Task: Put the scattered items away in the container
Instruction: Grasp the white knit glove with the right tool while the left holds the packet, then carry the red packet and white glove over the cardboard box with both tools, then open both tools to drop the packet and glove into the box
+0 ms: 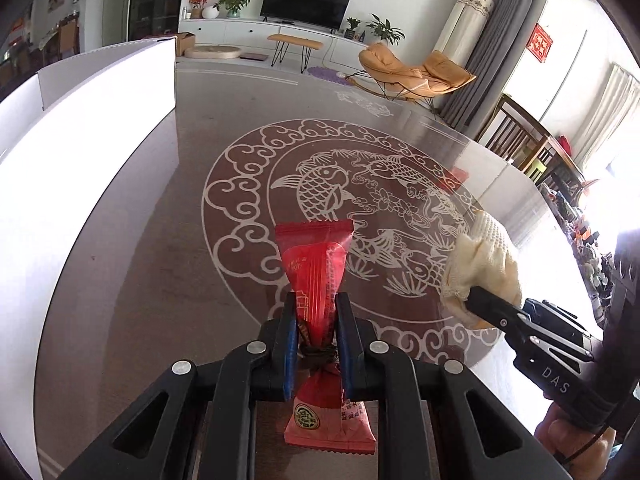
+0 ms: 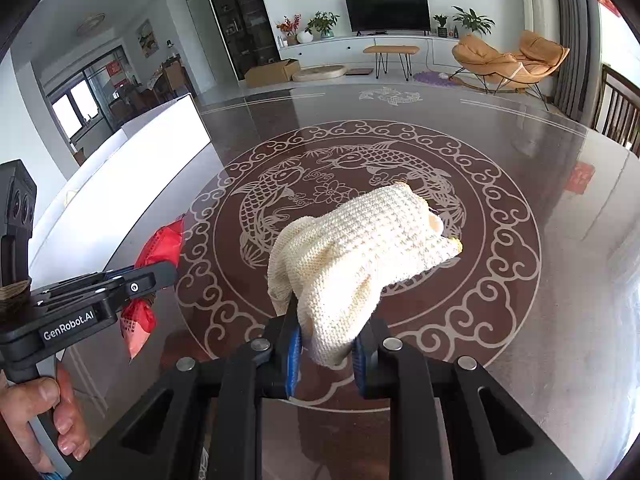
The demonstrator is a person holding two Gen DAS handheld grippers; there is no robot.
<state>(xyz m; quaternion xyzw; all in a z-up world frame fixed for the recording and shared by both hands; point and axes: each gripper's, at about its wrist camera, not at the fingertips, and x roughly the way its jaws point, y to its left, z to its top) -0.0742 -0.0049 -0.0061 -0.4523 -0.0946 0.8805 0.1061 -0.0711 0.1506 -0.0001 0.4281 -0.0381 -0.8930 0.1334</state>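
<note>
**Both claws loaded, the box lies to the left**

Above the round glass table (image 1: 168, 240) with its carp pattern, each hand carries one item clear of the surface. Clamped in the left gripper (image 1: 316, 332) is a red snack packet (image 1: 316, 264), pinched about its middle; its long axis runs straight forward along the fingers, one crimped end ahead and the other hanging back under the jaws. Closed on a fold of a cream knitted glove (image 2: 360, 248), the right gripper (image 2: 326, 344) lets the rest of the cloth drape forward and to the right.

What the coming move turns on, as I judge it, is the white container (image 1: 100, 120). It stands at the left edge of the table, well apart from both claws, its wall rising on the left of each view. The left gripper is the nearer one; seen from the right wrist, it sits between the glove and the box. So the packet probably goes in first, with the glove crossing over after it. No other loose items show on the table in either view
</note>
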